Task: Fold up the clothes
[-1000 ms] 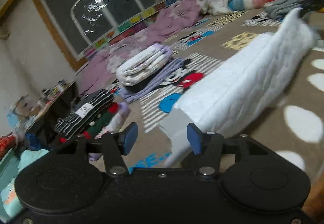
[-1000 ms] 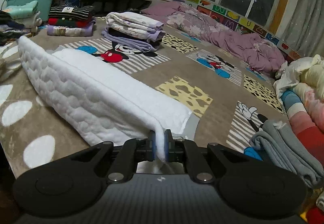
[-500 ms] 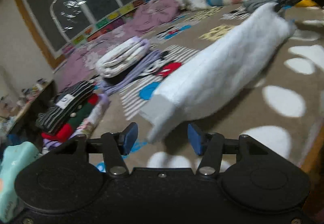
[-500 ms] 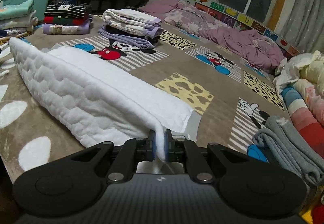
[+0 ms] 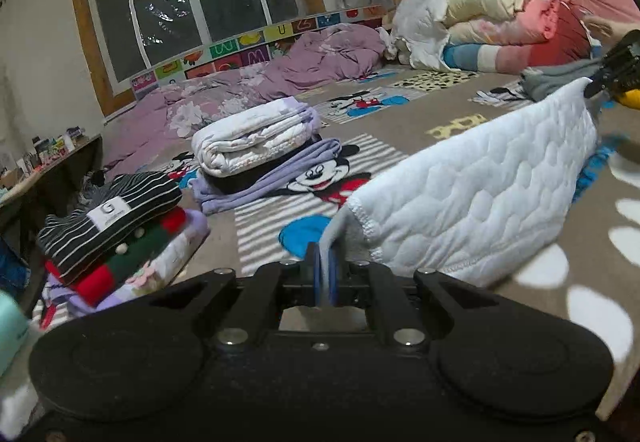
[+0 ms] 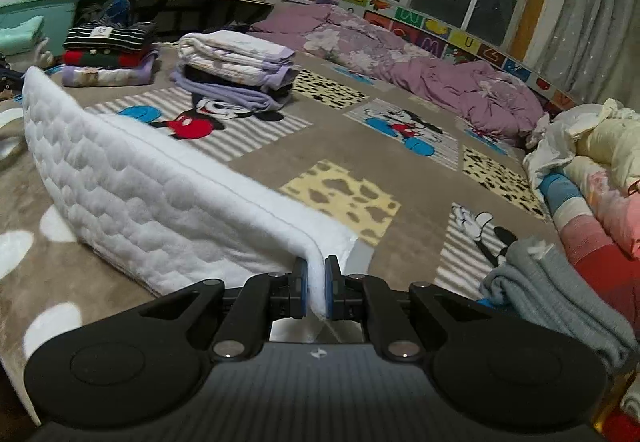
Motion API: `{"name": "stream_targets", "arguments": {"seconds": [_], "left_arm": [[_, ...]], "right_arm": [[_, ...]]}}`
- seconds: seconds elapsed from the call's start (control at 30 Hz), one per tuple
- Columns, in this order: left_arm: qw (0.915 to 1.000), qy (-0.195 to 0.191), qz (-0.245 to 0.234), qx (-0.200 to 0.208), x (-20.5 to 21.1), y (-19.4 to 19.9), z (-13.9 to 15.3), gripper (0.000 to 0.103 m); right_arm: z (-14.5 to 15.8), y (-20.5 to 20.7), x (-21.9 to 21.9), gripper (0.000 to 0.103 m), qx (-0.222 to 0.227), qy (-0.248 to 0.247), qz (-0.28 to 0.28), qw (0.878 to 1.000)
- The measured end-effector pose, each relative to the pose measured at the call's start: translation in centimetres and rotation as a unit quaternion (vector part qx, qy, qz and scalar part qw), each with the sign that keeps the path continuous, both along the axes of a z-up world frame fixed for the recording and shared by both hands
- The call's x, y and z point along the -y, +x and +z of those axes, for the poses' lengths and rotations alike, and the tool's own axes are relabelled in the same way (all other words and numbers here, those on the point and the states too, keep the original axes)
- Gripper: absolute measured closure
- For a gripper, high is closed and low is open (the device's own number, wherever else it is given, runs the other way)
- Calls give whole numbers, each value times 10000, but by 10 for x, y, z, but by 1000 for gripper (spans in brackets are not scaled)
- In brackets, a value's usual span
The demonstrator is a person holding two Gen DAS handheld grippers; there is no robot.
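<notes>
A white quilted garment (image 5: 476, 186) with a grey edge hangs stretched between my two grippers above the patterned bed cover. My left gripper (image 5: 325, 274) is shut on its grey corner. My right gripper (image 6: 315, 292) is shut on the opposite end; it also shows in the left wrist view (image 5: 612, 70) at the far right, holding the cloth's upper corner. In the right wrist view the garment (image 6: 132, 194) runs away to the left, its lower edge resting on the cover.
Folded piles lie on the bed: a white and lilac stack (image 5: 256, 146), a striped, red and green stack (image 5: 116, 226), a grey folded cloth (image 6: 552, 302). A purple duvet (image 6: 420, 74) lies by the window. Rolled bedding (image 5: 504, 22) is at the right.
My left gripper was open beside the garment's grey corner and has closed on it. The garment is now lifted and pulled taut. My right gripper kept its hold.
</notes>
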State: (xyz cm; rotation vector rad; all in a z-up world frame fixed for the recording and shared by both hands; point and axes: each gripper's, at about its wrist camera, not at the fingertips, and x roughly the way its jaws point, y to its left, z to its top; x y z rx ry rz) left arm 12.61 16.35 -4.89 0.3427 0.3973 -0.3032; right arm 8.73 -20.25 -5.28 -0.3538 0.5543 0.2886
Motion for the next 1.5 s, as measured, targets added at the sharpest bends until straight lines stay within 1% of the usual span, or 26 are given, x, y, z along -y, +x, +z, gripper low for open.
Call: {"name": "stream_targets", "arguments": {"seconds": [0.13,0.33,0.4,0.5,0.7,0.8,1.1,1.37,1.43,1.5], "left_arm": [[9998,33,70,-172,4,29,-6,99],[9984,-392,186,-354,-4,65,-13,99],[9982,-446,202,-346,-4,67,-15,99],[9982,-400,213,-394,-4,69,-24,99],[9971,-454,267,-557,-7,83,-35,99],[9965,-442,312,-630,-5,90,-41,99],[9944,-506,436,-816,-8,105,-49,99],[9938,-464,398,-927,-8,110,-53,99],[9936,-453,398,-960,-8,112,-55,100],[9933,-470,396,-983,-9,113,-55,100]], "right_arm": [[7,23,2,94,34,-40,-55,10000],[8,56,-1,94,-39,-196,-101,9997],[5,67,-2,94,-135,-166,-121,9997],[1,79,-1,94,-313,-148,-111,9993],[0,103,-4,94,-698,-307,43,9971],[-3,116,-4,94,-952,-300,41,9950],[-6,160,-10,94,-1348,-420,80,9900],[-25,183,-8,94,-1806,-324,-25,9830],[-30,187,-6,94,-1876,-220,-69,9820],[-34,190,-2,92,-1914,22,-200,9813]]}}
